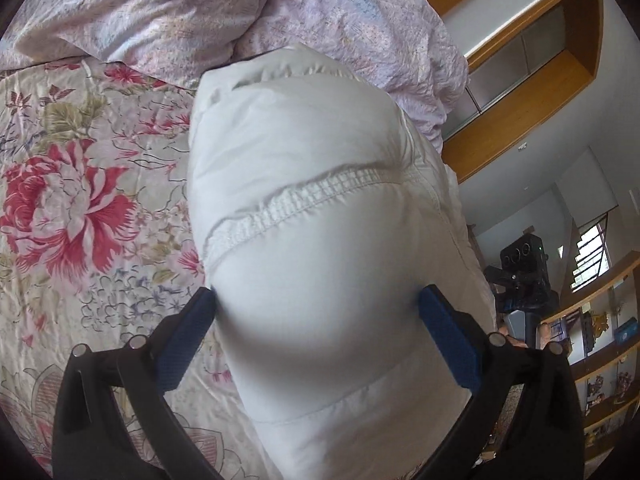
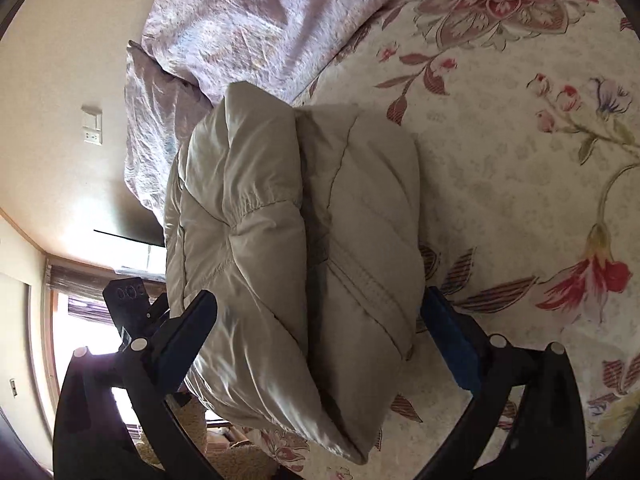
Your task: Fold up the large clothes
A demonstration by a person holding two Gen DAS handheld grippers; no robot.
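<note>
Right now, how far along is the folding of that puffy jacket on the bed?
Mostly done: the padded jacket already sits as a thick folded bundle on the floral bedspread. In hand: both sets of fingers, left gripper and right gripper, straddle it at full spread. Left: whether they squeeze it is unclear; perhaps a final tidy.

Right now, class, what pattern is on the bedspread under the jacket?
Red and pink flowers on cream bedspread; right wrist view shows it best.
</note>
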